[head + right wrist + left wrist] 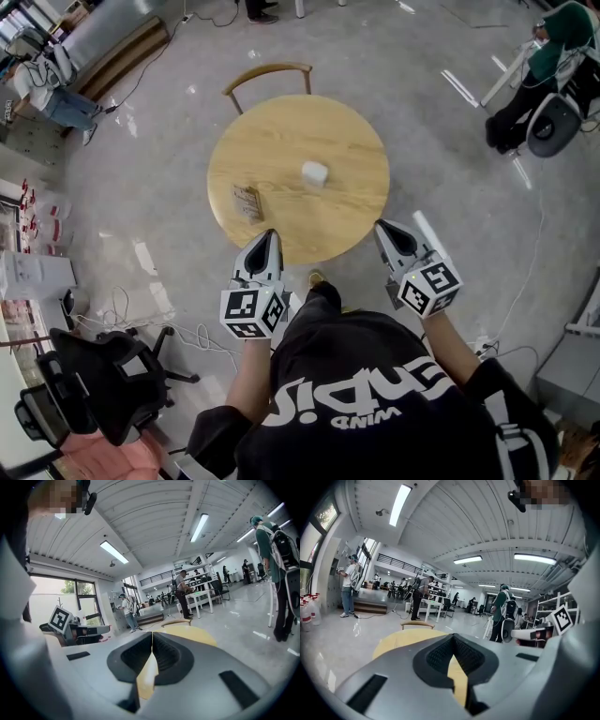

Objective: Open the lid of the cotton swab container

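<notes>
A round wooden table (281,141) stands on a grey floor, and the white cotton swab container (315,173) sits on it near the table's centre, a little toward its right side, with its lid closed as far as can be seen. A small brown item (248,202) lies on the table's left part, well apart from the container. A wooden chair (267,73) stands at the table's far side. The left gripper (270,232) is held at the table's near rim, toward the left, jaws pressed together with nothing between them. The right gripper (380,225) is held at the table's near right rim, jaws likewise pressed together and empty. Neither touches the container.
</notes>
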A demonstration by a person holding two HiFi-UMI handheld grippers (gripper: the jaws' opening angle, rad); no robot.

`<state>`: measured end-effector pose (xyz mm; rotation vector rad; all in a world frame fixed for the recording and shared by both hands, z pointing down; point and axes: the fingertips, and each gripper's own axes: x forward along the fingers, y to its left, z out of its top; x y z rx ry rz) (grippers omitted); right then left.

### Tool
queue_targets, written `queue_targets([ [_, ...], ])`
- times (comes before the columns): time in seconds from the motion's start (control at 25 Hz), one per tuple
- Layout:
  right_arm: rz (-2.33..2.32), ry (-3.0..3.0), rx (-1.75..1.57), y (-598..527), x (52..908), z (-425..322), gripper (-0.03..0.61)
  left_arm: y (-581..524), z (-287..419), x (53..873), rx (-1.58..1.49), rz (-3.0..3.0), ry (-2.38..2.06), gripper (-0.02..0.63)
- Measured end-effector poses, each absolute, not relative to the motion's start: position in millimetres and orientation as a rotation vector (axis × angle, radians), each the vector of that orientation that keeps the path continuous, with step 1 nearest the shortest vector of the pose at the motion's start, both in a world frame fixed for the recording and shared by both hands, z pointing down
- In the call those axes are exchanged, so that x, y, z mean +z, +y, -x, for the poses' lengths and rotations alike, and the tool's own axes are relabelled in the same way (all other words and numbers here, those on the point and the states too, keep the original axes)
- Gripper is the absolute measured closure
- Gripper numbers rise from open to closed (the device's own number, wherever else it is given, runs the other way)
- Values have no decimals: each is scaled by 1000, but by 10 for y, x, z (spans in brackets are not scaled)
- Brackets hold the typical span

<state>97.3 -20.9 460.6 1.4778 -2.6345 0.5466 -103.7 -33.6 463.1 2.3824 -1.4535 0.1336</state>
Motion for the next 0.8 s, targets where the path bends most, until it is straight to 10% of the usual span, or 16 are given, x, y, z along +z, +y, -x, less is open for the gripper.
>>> queue_targets([
  [0.8,-1576,-2615,503,-962,4449,-844,575,-1208,1006,4484,139,-2467,-1321,606],
])
